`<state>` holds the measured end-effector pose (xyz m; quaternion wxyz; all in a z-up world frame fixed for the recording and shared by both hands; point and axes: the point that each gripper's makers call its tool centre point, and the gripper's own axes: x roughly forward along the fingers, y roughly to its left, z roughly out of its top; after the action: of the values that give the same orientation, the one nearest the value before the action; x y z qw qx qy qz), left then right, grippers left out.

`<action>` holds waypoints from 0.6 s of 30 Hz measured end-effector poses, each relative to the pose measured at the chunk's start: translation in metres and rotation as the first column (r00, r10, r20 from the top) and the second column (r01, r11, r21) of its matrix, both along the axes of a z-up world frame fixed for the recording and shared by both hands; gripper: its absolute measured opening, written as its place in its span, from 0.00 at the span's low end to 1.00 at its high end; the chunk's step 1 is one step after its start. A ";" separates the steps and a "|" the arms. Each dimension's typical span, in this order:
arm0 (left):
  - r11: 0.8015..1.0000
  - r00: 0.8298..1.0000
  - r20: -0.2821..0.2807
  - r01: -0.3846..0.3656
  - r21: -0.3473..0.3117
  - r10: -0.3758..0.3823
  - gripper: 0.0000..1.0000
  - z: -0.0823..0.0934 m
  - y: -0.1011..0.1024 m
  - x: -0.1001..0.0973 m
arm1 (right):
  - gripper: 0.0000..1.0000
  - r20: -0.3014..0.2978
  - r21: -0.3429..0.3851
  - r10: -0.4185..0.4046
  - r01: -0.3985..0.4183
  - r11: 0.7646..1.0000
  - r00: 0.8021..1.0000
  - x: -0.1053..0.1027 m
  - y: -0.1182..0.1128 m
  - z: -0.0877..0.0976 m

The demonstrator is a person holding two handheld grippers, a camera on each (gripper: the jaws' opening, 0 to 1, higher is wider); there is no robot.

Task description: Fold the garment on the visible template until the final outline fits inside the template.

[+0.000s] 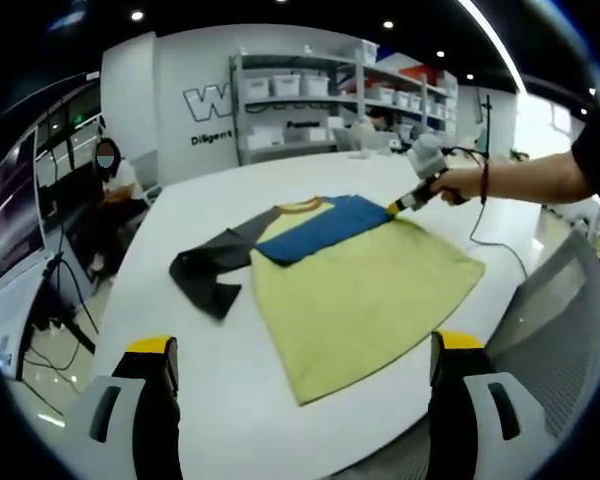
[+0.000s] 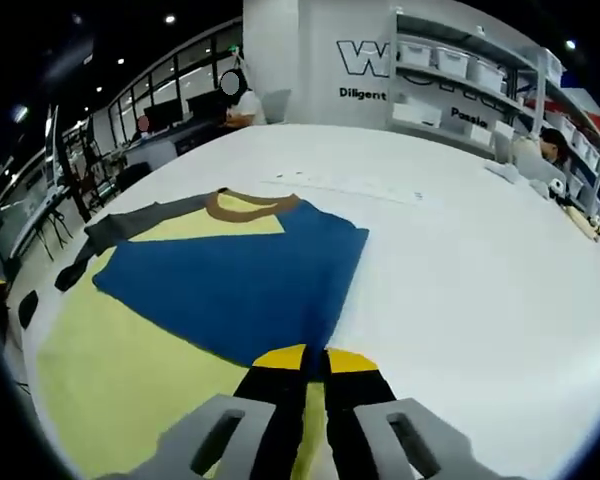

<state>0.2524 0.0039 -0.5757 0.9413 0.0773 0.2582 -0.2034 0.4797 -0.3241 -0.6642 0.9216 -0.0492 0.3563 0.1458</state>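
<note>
A yellow garment (image 1: 360, 290) lies flat on the white table (image 1: 230, 400), with a brown collar (image 1: 302, 206) and a dark grey sleeve (image 1: 212, 268) spread to the left. A blue part (image 1: 325, 230) lies folded over its upper area. My left gripper (image 1: 304, 343) hovers open above the near hem, jaws wide apart. My right gripper (image 1: 405, 203), held by a person's hand (image 1: 460, 185), pinches the corner of the blue part. In the right gripper view the right gripper (image 2: 305, 358) is shut on the blue cloth (image 2: 240, 280), with yellow cloth (image 2: 110, 380) to its left.
Shelving with white bins (image 1: 300, 90) stands behind the table. A person (image 1: 115, 180) sits at the far left. A thin cable (image 1: 500, 250) runs across the table's right side near a grey chair (image 1: 565, 300). Faint marks (image 2: 350, 187) lie on the table beyond the collar.
</note>
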 end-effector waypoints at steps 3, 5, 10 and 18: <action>1.000 1.000 -0.002 0.004 0.003 -0.004 0.99 -0.001 -0.001 0.000 | 0.00 0.007 0.003 -0.014 0.014 1.000 1.000 0.001 -0.002 -0.001; 1.000 1.000 0.000 0.007 0.004 -0.007 0.99 0.000 -0.001 0.001 | 0.00 0.007 0.008 -0.019 0.019 1.000 1.000 0.002 -0.002 -0.001; 1.000 1.000 -0.002 0.003 0.007 -0.003 0.99 0.000 0.001 0.001 | 0.00 0.007 -0.007 -0.018 0.018 1.000 1.000 0.004 -0.004 -0.001; 1.000 1.000 -0.005 -0.004 0.009 0.004 0.99 0.000 0.004 -0.001 | 0.00 -0.007 -0.037 -0.001 0.001 0.999 1.000 0.006 -0.009 -0.001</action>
<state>0.2514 0.0080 -0.5761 0.9406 0.0804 0.2616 -0.2008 0.4858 -0.3333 -0.6655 0.9193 -0.0655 0.3623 0.1389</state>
